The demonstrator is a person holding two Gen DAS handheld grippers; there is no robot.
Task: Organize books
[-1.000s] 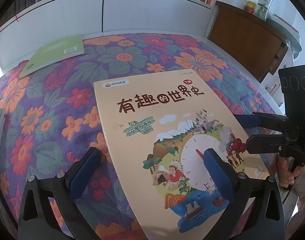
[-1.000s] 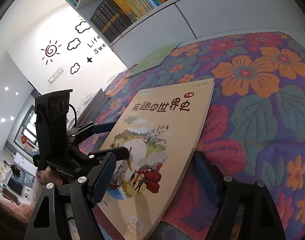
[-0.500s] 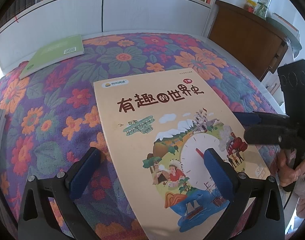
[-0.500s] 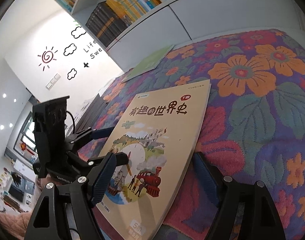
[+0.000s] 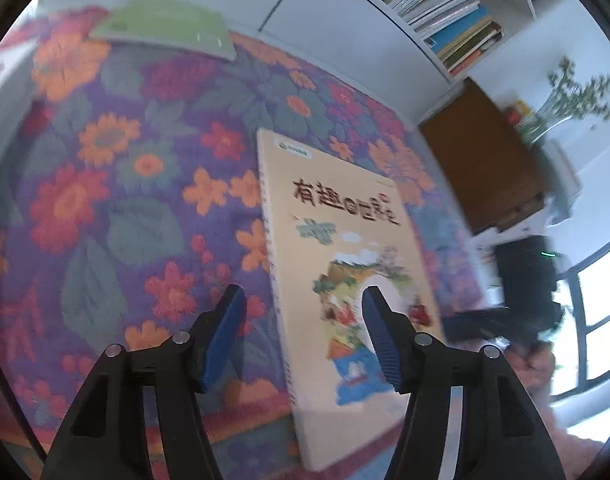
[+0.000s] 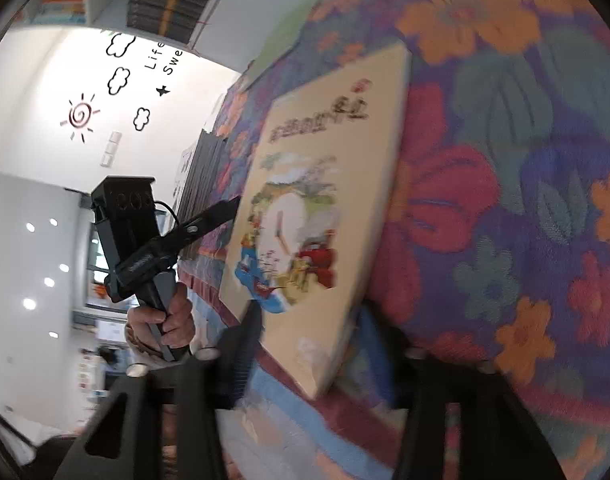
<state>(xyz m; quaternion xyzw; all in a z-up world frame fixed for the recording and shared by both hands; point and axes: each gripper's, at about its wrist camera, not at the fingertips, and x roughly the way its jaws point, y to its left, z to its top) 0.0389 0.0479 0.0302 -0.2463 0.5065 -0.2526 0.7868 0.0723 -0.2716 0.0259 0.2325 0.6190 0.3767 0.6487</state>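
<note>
Closing both claws on the picture book [image 5: 345, 280] at the table's near edge, left gripper [image 5: 301, 336] not touching yet, right gripper [image 6: 305, 356] too blurry to call, so a corner-only pinch could let it droop off the floral cloth [image 5: 125, 200].

Cream picture book [image 5: 345, 264] tilted on floral cloth; green booklet [image 5: 165, 26] flat behind

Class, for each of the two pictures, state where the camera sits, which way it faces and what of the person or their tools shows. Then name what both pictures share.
Left wrist view: sits on the left gripper, looking down along its closing blue fingers at the picture book between them; the right gripper shows at the right.
Right wrist view: sits on the right gripper, closing around the book's near edge; the person's hand holding the left gripper shows at the left.
Shared: the book, the flowered cloth, the green booklet.
</note>
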